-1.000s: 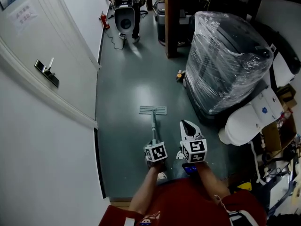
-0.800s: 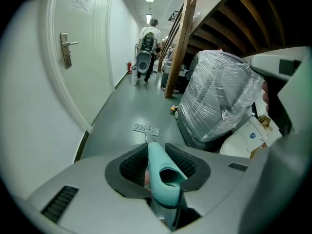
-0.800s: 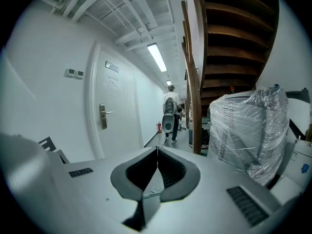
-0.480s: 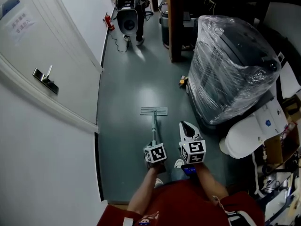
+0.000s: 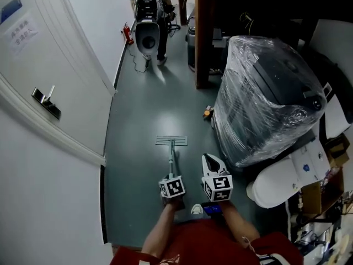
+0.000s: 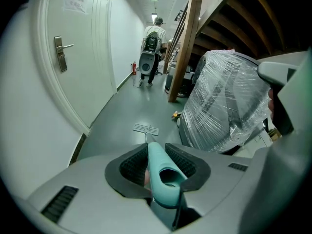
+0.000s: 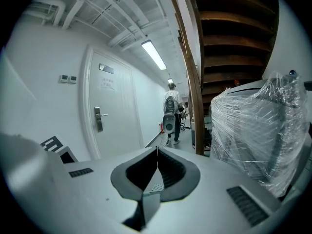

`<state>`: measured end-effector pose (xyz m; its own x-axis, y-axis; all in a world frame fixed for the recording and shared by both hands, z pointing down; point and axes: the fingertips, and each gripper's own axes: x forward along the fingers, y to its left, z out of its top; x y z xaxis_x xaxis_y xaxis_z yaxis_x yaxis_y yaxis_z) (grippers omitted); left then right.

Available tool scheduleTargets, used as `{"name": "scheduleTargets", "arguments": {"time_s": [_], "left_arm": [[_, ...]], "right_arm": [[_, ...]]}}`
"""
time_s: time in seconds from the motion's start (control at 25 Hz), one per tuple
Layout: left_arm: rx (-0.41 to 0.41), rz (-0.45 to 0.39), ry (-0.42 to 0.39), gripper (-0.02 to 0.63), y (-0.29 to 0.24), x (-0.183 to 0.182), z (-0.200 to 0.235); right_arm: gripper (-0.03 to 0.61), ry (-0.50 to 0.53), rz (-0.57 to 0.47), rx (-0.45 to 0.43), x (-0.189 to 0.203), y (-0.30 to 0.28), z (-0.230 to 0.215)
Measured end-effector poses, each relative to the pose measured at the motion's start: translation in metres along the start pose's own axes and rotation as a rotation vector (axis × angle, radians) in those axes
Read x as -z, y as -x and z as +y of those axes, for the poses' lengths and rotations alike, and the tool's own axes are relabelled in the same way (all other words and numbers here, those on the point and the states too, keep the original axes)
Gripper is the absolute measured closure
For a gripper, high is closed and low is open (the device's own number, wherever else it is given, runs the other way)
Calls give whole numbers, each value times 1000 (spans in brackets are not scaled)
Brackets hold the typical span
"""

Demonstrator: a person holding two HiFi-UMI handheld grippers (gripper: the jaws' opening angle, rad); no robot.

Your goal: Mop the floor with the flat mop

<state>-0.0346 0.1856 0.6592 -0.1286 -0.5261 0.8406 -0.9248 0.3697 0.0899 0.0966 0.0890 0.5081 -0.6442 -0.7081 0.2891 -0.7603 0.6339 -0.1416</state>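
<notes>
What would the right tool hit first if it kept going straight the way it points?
Nothing close: the right tool, shut and empty, points down the open corridor, with the plastic-wrapped load to its right. Far off, a person stands near that line; depth is hard to judge.

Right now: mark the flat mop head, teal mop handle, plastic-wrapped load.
Grey flat mop head (image 5: pixel 171 141): head view, pad centre.
Teal plastic mop handle (image 6: pixel 155 162): left gripper view, grip end.
Clear-plastic-wrapped dark load (image 5: pixel 265 101): head view, upper face.

The flat mop (image 5: pixel 171 141) has slid forward over the floor (image 5: pixel 138 115), nearer to the small orange thing (image 5: pixel 207 113); the left gripper (image 5: pixel 171 176) and right gripper (image 5: pixel 209 160) followed it.
</notes>
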Motion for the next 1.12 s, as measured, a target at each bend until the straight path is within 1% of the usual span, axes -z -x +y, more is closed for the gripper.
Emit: {"name": "scheduleTargets", "arguments": {"time_s": [0.12, 0.32, 0.48, 0.76, 1.12], "left_arm": [[-11, 2, 3, 486, -8, -13, -2], [7, -5, 14, 486, -30, -44, -1], [18, -14, 4, 486, -53, -81, 9], [38, -12, -12, 486, -100, -148, 23], [65, -4, -45, 486, -142, -232, 49]], "right_arm": [[558, 5, 12, -15, -3, -17, -6], [558, 13, 18, -32, -8, -58, -4], [558, 22, 13, 0, -19, -95, -11], [558, 10, 35, 42, -34, -170, -28], [558, 8, 37, 53, -69, -264, -12]]}}
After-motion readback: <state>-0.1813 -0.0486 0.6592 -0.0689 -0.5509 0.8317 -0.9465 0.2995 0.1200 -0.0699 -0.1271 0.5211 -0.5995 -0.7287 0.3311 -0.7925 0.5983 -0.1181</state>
